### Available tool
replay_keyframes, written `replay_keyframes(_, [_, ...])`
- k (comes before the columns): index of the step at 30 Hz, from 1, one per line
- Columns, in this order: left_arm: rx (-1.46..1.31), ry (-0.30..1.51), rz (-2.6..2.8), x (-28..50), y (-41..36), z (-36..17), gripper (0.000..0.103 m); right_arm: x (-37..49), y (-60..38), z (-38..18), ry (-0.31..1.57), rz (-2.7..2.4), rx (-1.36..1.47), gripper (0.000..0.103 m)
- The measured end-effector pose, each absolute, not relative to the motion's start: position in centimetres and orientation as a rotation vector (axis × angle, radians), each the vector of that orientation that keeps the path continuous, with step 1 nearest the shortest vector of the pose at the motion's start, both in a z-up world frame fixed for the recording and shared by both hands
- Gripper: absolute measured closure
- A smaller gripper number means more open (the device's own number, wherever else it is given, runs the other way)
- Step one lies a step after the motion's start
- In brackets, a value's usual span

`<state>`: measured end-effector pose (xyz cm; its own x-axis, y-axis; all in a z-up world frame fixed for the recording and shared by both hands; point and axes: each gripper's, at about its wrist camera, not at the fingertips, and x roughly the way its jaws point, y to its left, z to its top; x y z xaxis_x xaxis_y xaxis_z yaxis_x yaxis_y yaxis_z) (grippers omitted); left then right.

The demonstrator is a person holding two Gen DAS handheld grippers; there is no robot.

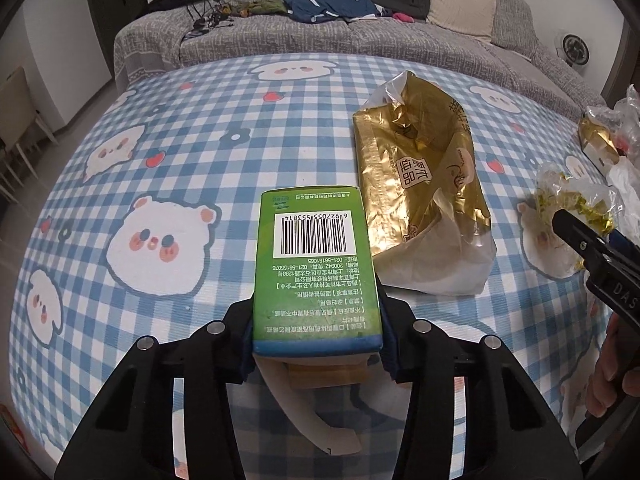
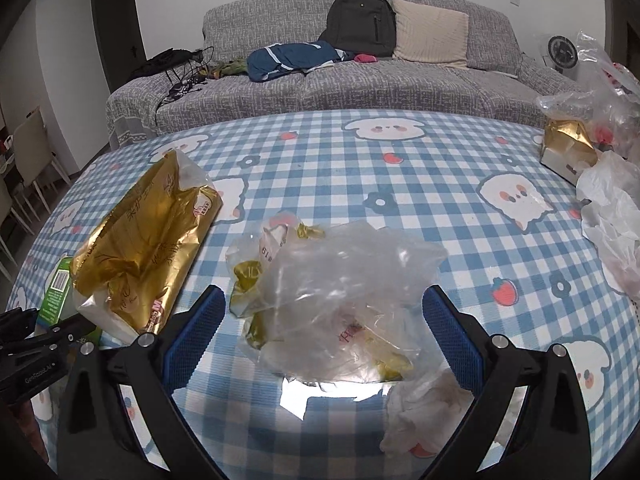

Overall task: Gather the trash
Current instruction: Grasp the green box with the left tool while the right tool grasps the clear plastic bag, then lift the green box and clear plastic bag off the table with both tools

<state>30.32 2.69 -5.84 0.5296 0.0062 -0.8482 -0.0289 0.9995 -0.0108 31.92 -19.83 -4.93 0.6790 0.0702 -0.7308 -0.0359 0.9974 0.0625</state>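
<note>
Your left gripper [image 1: 316, 344] clamps the green box [image 1: 314, 268] lying on the checked tablecloth [image 1: 200, 152], while your right gripper [image 2: 324, 336] stands wide open around the crumpled clear bag [image 2: 340, 300], pads not touching.

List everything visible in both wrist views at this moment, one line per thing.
green carton: 1, green with barcode, clamped between left pads
gold bag: 1, gold and white, lying right of the carton
clear plastic wrapper: 1, transparent with gold scraps, between the open right fingers
crumpled tissue: 1, white, near right finger
gold-topped box: 1, far right table edge
white plastic bags: pile, right edge
tablecloth: 1, blue-white check
sofa: 1, grey, behind table
backpack: 1, black, on sofa
left gripper: black
right gripper: black, blue pads
</note>
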Motion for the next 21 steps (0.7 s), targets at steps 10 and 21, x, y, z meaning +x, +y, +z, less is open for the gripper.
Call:
replay_keyframes(10, [-0.037,1.006,0.034,30.2,3.2,-5.8,0.057,31.7,-19.5,-4.3,0.784,0.067,0.03,0.052])
replay_keyframes(21, [-0.035,0.993,0.036,29.8,3.1,-5.2,0.057,31.0,-19.2,-3.1,0.756,0.089,0.021,0.074])
